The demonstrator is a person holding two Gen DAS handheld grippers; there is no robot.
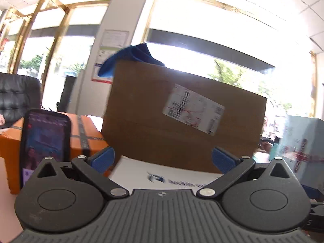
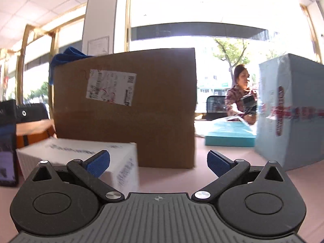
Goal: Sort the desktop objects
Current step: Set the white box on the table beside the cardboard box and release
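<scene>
desktop objects crowd the counter [image 2: 172, 176]: white box [image 2: 81, 158] sits against cardboard box [image 2: 125, 109], so both grippers, left gripper [image 1: 163, 159] and right gripper [image 2: 158, 163], hover with jaws spread, empty.

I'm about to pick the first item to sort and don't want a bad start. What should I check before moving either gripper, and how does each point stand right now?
1. Left gripper open and empty: ok.
2. Right gripper open and empty: ok.
3. White box within view of both cameras, nothing on top: ok.
4. Blue cloth lying securely on the brown carton: cannot tell; it hangs over one corner.
5. Phone standing clear of the left gripper's path: not ok; it stands upright right beside it.
6. Bare table ahead of the right gripper: ok.
</scene>
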